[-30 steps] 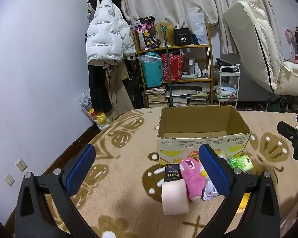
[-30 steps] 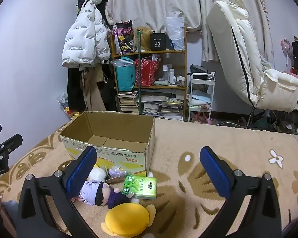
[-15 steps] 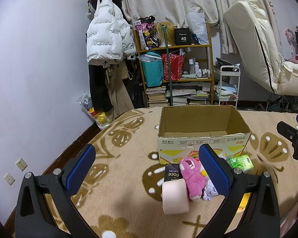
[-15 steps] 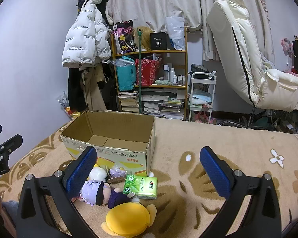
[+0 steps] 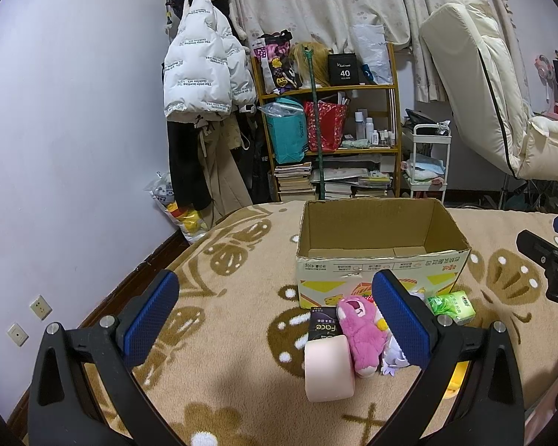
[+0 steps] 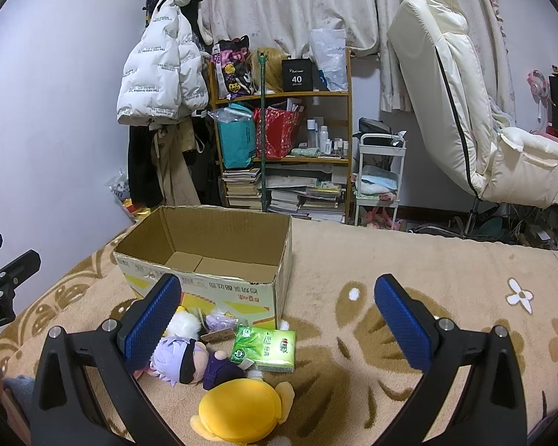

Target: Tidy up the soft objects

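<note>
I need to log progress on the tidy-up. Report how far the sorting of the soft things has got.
Nothing looks done: the cardboard box shows only its bare bottom. Nothing is in hand either; the left gripper and right gripper are both open and hold nothing. All is left: the pink plush, yellow plush, purple-haired doll and green tissue pack lie on the blanket before the box.

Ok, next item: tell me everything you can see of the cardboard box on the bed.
The cardboard box is an open-topped brown carton standing upright on the patterned beige blanket. Its inside looks empty, showing only the folded bottom flaps. The outer front face is white with yellow graphics and printed lettering that reads upside down. Soft items lie in front of it, the green tissue pack among them; whether any touches it is unclear. Neither gripper touches it.
</note>
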The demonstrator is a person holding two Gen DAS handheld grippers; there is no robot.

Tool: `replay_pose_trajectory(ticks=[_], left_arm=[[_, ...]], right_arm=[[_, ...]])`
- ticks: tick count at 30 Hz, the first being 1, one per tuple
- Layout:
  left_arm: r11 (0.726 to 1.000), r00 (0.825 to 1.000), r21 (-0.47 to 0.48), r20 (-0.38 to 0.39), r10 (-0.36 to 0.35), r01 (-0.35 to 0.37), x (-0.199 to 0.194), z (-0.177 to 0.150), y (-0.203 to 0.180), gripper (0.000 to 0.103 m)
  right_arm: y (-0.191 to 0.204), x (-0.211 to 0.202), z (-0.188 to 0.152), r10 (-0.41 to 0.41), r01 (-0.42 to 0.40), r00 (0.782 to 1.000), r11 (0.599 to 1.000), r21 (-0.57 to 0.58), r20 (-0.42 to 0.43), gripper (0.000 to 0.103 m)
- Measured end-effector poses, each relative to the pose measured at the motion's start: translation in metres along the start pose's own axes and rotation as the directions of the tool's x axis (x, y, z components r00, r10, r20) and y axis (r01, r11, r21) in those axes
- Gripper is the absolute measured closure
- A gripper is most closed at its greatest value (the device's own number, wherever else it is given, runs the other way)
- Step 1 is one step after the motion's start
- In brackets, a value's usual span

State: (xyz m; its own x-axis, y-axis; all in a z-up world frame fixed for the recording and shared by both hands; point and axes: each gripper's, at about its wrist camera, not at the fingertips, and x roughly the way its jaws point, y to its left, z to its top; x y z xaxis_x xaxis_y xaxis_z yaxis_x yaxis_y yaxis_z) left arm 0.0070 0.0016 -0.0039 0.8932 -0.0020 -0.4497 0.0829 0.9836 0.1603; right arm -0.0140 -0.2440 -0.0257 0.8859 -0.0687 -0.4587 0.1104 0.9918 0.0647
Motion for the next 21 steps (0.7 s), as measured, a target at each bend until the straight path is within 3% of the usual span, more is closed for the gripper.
replay_pose_trajectory(ticks=[21], left_arm=[[1.000,1.000,-0.006,0.004,0.001,-0.001,-0.0035,-0.0009,0.0039,0.001]], right_arm=[[-0.0011,0.0003,-0.0007,0.001,-0.001,1.000,1.000,0.005,0.002,0.000]])
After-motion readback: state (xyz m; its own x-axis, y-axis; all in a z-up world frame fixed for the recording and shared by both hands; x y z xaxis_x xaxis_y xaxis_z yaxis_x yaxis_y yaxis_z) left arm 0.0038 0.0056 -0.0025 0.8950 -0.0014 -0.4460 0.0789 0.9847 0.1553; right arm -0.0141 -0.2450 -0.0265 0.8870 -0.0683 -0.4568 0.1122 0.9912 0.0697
